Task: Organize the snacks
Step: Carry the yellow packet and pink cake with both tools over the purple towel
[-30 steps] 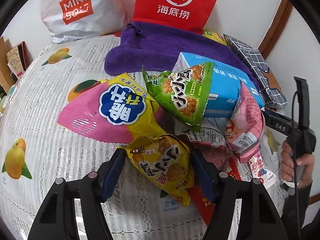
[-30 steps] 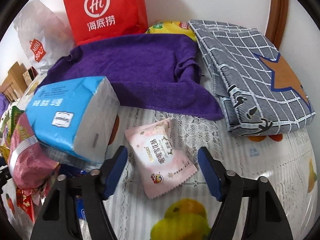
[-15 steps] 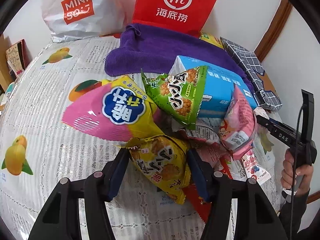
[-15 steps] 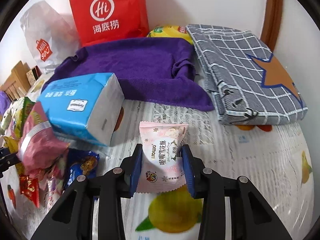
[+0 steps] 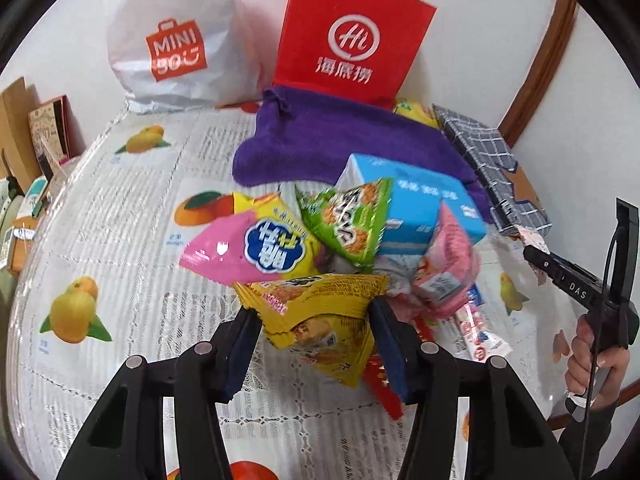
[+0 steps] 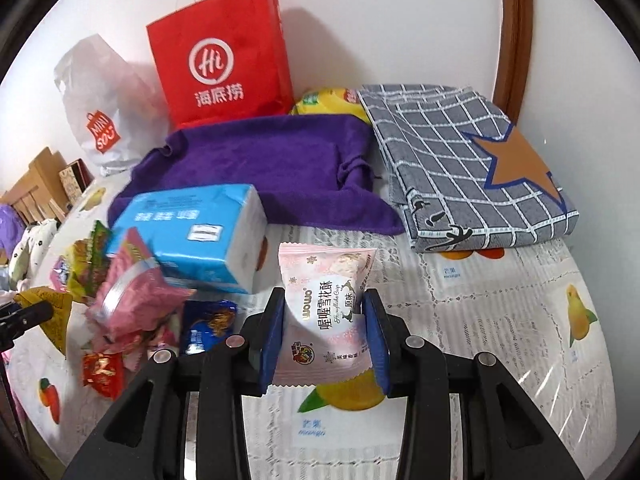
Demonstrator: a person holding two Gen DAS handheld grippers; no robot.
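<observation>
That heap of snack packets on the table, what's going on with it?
A person is sorting snacks with a handheld gripper in each hand. The left gripper, whose jaws have just been closing, clamps a yellow snack bag at the edge of the pile. The right gripper holds a pink snowflake-crisp packet off the tablecloth. Neither is put away yet.

Left-wrist view: close, angled steeply down over the snack heap, facing the wall. Right-wrist view: likewise, further right. Both share the red paper carrier bag (image 5: pixel 352 36) (image 6: pixel 224 68) and purple towel (image 5: pixel 344 136) (image 6: pixel 264 160).
</observation>
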